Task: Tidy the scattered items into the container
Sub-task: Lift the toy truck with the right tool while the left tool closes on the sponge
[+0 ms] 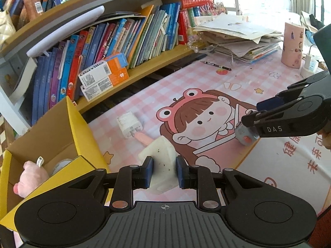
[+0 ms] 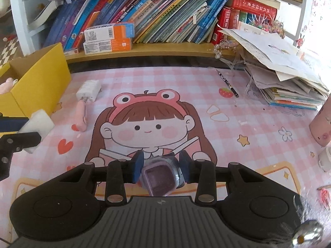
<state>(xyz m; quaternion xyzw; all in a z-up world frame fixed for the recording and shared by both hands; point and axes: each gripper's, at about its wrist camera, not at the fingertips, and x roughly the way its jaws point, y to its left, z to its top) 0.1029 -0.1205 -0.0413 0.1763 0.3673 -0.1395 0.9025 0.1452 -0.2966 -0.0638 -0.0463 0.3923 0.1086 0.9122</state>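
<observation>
Two black two-finger grippers over the pink checked desk mat (image 2: pixel 238 119) with its frog-hat cartoon girl. Left gripper (image 1: pixel 164 171) clenched on a white, speckled foam block (image 1: pixel 163 155), held just off the mat's left part, near the open yellow cardboard box (image 1: pixel 82 128) at the mat's left edge. Right gripper (image 2: pixel 162 166) closed around a small grey-and-purple cube-shaped toy (image 2: pixel 160 177), gripped between the blue pads above the mat's near edge. Inside the box, a pink plush toy (image 1: pixel 31 177). Left lying on the mat beside the box: a white plug-in charger (image 2: pixel 89 90) and, just beside it, a slim pink oblong item (image 2: pixel 80 116). At the mat's far side, a dark patterned pen (image 2: pixel 227 82).
</observation>
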